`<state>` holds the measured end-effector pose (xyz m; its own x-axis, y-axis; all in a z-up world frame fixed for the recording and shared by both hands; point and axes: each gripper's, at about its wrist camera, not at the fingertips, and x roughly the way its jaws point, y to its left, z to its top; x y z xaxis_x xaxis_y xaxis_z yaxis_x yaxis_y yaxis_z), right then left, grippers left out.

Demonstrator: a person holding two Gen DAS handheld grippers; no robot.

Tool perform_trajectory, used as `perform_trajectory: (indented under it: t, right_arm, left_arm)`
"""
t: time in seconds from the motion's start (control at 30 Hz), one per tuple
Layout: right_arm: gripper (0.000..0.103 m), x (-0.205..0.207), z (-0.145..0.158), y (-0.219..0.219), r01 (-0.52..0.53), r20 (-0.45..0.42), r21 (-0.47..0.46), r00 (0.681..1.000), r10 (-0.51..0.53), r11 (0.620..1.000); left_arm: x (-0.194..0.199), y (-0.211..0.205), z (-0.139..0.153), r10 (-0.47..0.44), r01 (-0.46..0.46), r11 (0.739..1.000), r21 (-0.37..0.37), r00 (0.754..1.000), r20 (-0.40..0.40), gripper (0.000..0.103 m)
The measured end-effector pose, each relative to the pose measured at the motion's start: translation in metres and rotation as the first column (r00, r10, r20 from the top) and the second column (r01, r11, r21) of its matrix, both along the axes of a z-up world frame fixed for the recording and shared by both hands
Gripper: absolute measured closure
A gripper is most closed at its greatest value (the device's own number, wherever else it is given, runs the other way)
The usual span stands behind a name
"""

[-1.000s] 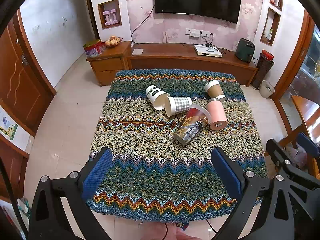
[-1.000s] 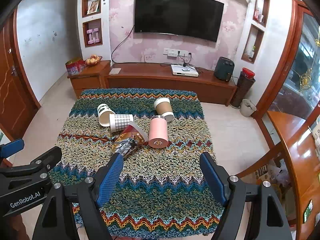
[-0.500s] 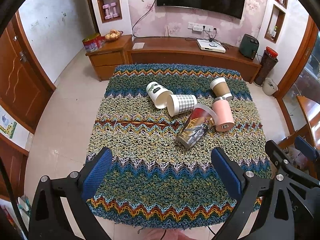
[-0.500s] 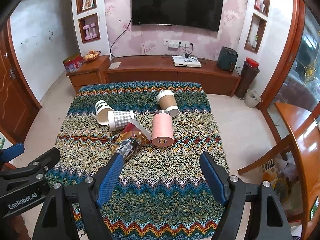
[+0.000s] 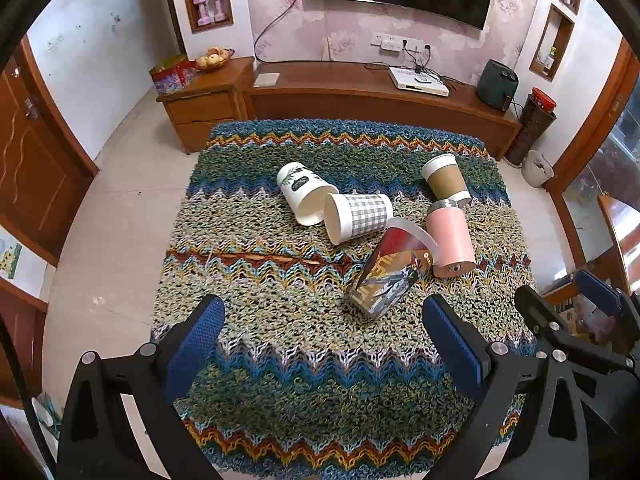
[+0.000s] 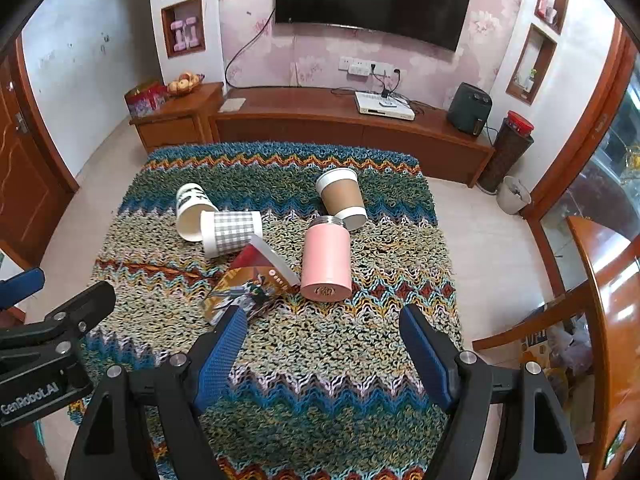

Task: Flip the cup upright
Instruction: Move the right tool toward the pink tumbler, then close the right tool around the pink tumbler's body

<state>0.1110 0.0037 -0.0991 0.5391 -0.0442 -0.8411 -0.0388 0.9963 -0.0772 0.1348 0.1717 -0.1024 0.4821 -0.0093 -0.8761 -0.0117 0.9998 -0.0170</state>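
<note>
Several cups lie on their sides on a zigzag knitted cloth (image 5: 280,360): a white leaf-print cup (image 5: 303,193), a grey checked cup (image 5: 360,216), a brown paper cup (image 5: 446,181), a pink tumbler (image 5: 450,238) and a printed clear-lidded cup (image 5: 386,276). My left gripper (image 5: 324,344) is open and empty, above the near part of the cloth. My right gripper (image 6: 324,350) is open and empty, just short of the pink tumbler (image 6: 326,258) and printed cup (image 6: 250,284). The checked cup (image 6: 230,232), white cup (image 6: 192,210) and brown cup (image 6: 342,198) lie beyond.
A wooden TV cabinet (image 5: 360,96) runs behind the table, with a side cabinet (image 5: 200,108) at its left. A wooden table (image 6: 612,300) and chair stand at the right. Tiled floor (image 5: 116,240) surrounds the table.
Both grippers have moved forward over the cloth toward the cups, which now appear closer. The cups have not moved. Both grippers stay open.
</note>
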Motion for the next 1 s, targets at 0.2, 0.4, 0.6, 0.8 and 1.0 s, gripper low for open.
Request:
perform_trajectory:
  t: [0.2, 0.4, 0.6, 0.8, 1.0]
  right_arm:
    - [0.024, 0.028, -0.019, -0.011, 0.028, -0.063, 0.027, 0.998, -0.027, 0.999]
    - [0.026, 0.058, -0.042, -0.016, 0.040, -0.102, 0.027, 0.994, -0.037, 0.999]
    - [0.028, 0.094, -0.065, -0.025, 0.053, -0.150, 0.038, 0.988, -0.047, 0.998]
    - [0.028, 0.132, -0.093, -0.024, 0.036, -0.235, 0.013, 0.971, -0.032, 0.999]
    - [0.028, 0.159, -0.122, -0.022, 0.035, -0.325, 0.005, 0.945, -0.032, 0.999]
  left_arm:
    - [0.020, -0.006, -0.016, -0.025, 0.025, 1.000, -0.007, 0.999, -0.036, 0.003]
    - [0.036, -0.008, -0.035, -0.047, 0.047, 0.999, -0.006, 0.996, -0.076, 0.003]
    - [0.048, -0.008, -0.052, -0.056, 0.055, 0.998, -0.011, 0.992, -0.112, 0.004]
    - [0.055, -0.003, -0.063, -0.055, 0.053, 0.998, -0.017, 0.989, -0.135, 0.004]
    - [0.058, 0.004, -0.073, -0.047, 0.044, 0.999, -0.020, 0.987, -0.157, 0.004]
